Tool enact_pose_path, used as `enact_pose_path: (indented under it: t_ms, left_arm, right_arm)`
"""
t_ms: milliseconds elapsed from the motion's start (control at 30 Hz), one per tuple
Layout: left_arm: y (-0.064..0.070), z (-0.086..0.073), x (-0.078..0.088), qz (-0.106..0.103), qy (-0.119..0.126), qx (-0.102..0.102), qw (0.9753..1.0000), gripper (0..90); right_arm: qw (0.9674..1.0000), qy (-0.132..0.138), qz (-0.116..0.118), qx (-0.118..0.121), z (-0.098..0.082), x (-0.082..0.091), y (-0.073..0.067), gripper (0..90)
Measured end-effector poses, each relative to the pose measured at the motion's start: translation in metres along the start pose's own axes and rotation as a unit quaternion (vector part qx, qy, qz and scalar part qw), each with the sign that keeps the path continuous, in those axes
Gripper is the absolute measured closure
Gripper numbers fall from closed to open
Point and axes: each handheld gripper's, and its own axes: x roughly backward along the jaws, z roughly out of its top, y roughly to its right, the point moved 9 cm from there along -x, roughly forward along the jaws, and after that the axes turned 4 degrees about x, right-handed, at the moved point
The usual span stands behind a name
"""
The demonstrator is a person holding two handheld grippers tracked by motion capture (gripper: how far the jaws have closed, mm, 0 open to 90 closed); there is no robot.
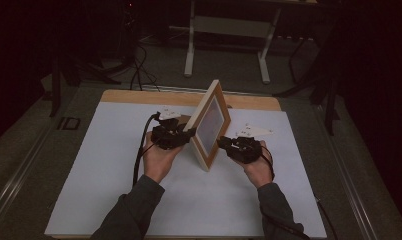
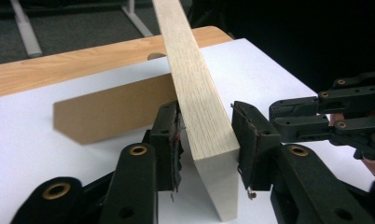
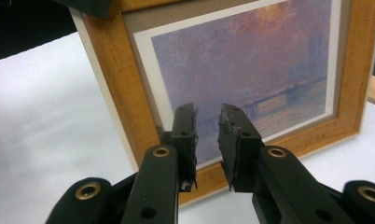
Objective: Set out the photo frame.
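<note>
While the picture frame [image 1: 210, 125] stands tilted on the white table cover [image 1: 89, 165], the left gripper [image 2: 206, 140] straddles its pale side edge, the 2 jaws close on either face.

Whether those jaws truly pinch the wood I cannot tell; the right gripper [image 3: 206, 128] hovers before the glass with a narrow gap and holds nothing. To steady it well, likely squeeze the edge squarely and keep the brown back stand [image 2: 113, 112] planted. Warm orange-wood moulding, cream mat, and a hazy purple river scene with a bridge make up the frame.
</note>
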Motion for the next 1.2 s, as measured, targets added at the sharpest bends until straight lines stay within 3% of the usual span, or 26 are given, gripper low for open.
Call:
enact_pose_path:
  t_ms: [100,167,500,633,767,800,900,1000,1067,1200]
  left_arm:
    - [-0.003,0.001,0.002,-0.008,0.000,0.005,1.0000,68.8]
    - [-0.008,0.002,0.004,-0.031,-0.002,0.009,0.9995,70.9]
    - [-0.019,0.002,0.009,-0.071,-0.025,-0.008,0.9972,71.3]
    - [-0.024,0.003,0.011,-0.100,-0.042,-0.017,0.9939,71.5]
    - [-0.025,0.003,0.012,-0.114,-0.052,-0.029,0.9917,71.4]
    - [-0.025,0.003,0.012,-0.127,-0.056,-0.033,0.9897,71.5]
    - [-0.026,0.003,0.013,-0.143,-0.056,-0.036,0.9875,71.7]
    - [-0.027,0.002,0.012,-0.137,-0.045,-0.038,0.9888,71.3]
    - [-0.026,0.001,0.012,-0.114,-0.034,-0.043,0.9919,69.3]
    - [-0.022,-0.008,0.012,-0.087,-0.016,-0.040,0.9953,61.8]
  right_arm:
    - [1.0000,-0.001,0.000,0.000,0.000,0.000,0.000,75.7]
    - [1.0000,0.000,-0.001,0.000,0.000,0.000,0.001,75.7]
    - [1.0000,0.001,-0.004,-0.001,0.000,0.002,0.002,75.7]
    - [1.0000,0.001,-0.004,-0.002,0.000,0.002,0.003,75.8]
    - [1.0000,0.000,-0.004,-0.001,-0.001,0.001,0.003,75.8]
    - [1.0000,-0.002,-0.004,-0.002,-0.001,0.001,0.003,75.8]
    - [1.0000,-0.002,-0.005,-0.002,-0.001,0.000,0.003,75.7]
    - [1.0000,-0.004,-0.006,0.002,0.000,0.000,0.003,75.6]
    - [1.0000,-0.003,-0.008,0.000,0.001,0.001,0.005,75.5]
    - [0.9998,-0.003,-0.017,-0.005,0.000,0.002,0.011,74.7]
